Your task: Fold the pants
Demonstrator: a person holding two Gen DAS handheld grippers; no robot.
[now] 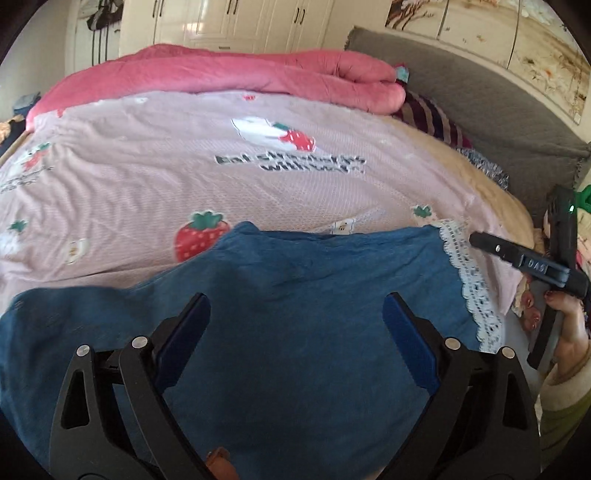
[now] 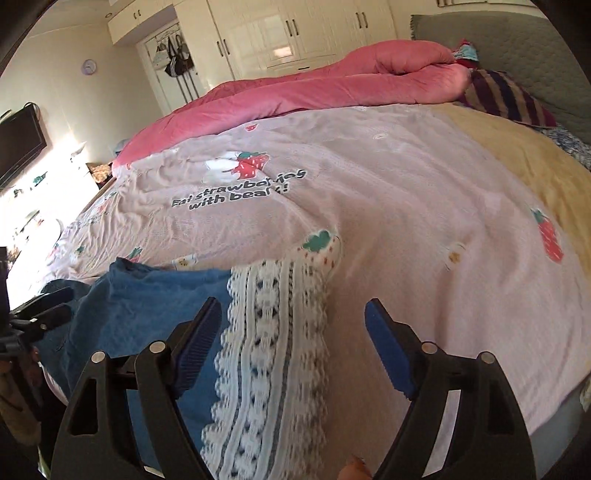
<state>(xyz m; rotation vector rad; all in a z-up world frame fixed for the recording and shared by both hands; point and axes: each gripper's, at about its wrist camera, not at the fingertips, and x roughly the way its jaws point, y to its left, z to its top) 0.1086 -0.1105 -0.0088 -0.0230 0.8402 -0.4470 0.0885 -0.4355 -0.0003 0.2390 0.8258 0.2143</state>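
- The blue pants lie spread on the near edge of the bed, on top of the pale pink strawberry-print sheet.
- A band of white lace trim runs along the right end of the pants; beyond it the sheet is bare toward the bed's right edge.
- The left gripper hangs over the middle of the blue cloth with its 2 blue-padded jaws standing wide apart; nothing is pinched between them, and the cloth below looks flat.
- The right gripper sits over the lace end, jaws likewise spread wide: the left pad is over the blue cloth, the right pad over the sheet, and the lace lies in the gap, not squeezed.
- In the left wrist view the right gripper shows at the bed's right edge, just past the lace, with the person's hand on its handle.
- A rolled pink quilt lies along the far edge of the bed, and a striped pillow rests at the far right corner against the grey headboard.
- White wardrobes stand behind the bed.
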